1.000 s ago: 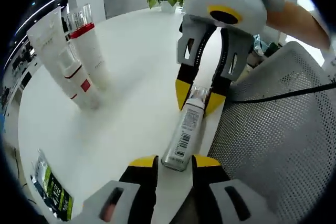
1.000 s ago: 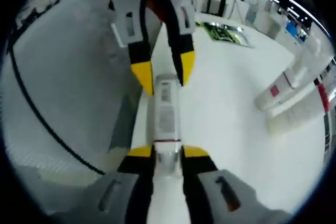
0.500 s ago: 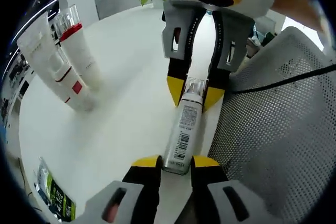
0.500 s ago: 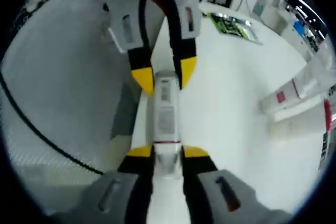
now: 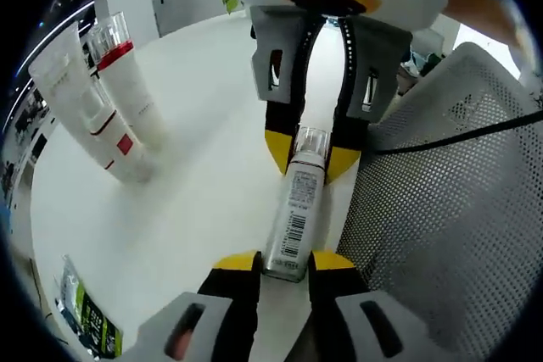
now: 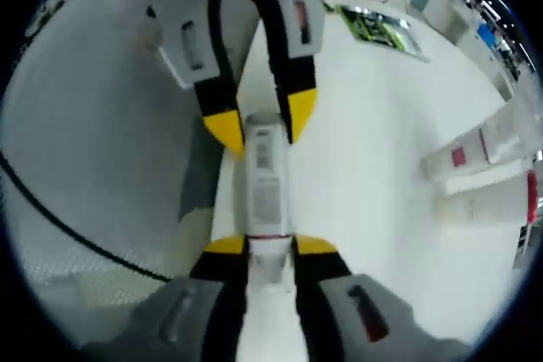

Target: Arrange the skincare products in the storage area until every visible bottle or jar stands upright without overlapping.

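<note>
A slim silver-white bottle with a barcode label lies lengthwise over the edge of the white round table. My left gripper is shut on its base end. Facing it, my right gripper is shut on the clear cap end. In the right gripper view the same bottle runs from my right gripper up to the left gripper. Several white tubes with red bands stand together farther in on the table; they also appear as the tubes in the right gripper view.
A grey mesh chair sits close against the table's edge, with a black cable across it. A green printed packet lies near the table's rim, seen again as the packet. Bare tabletop spreads between bottle and tubes.
The right gripper has drawn closer to the left camera and looms larger. The bottle stays held at both ends and now lies straighter between the two grippers.
</note>
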{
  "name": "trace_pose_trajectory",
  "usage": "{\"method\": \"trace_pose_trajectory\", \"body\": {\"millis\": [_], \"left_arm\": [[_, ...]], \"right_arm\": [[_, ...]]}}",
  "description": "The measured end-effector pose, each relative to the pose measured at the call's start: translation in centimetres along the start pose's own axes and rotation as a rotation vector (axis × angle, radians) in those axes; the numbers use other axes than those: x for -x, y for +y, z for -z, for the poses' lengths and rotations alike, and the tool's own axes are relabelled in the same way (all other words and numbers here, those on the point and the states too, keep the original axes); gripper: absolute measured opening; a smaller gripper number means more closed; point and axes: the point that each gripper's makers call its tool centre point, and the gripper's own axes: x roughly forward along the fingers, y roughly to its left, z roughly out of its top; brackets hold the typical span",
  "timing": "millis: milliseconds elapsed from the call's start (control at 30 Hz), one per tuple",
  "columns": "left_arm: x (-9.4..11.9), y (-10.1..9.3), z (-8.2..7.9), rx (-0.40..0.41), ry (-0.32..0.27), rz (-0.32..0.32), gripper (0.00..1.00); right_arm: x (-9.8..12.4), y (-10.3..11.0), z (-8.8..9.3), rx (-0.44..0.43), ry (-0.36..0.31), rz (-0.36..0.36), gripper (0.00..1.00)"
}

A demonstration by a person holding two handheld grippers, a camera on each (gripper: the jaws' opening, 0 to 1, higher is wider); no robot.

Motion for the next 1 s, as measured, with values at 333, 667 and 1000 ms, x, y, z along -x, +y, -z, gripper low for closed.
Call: {"method": "trace_pose_trajectory", "body": {"millis": [333,667,1000], "left_arm": [[0.02,0.12,-0.03,0.000,-0.015,0.005,0.22],[0.01,0.20,-0.01,-0.003,-0.013,0.006,0.22],[0.00,0.15,0.05,-0.010,-0.011,0.013,0.21]], "right_arm": [[-0.03,-0.06,-0.09,-0.023,-0.011,0.010,0.19],[0.05,-0.02,-0.05,-0.047,-0.040,0.021,0.19],[0.58,-0.35,-0.01,-0.171,-0.386,0.101,0.23]]}}
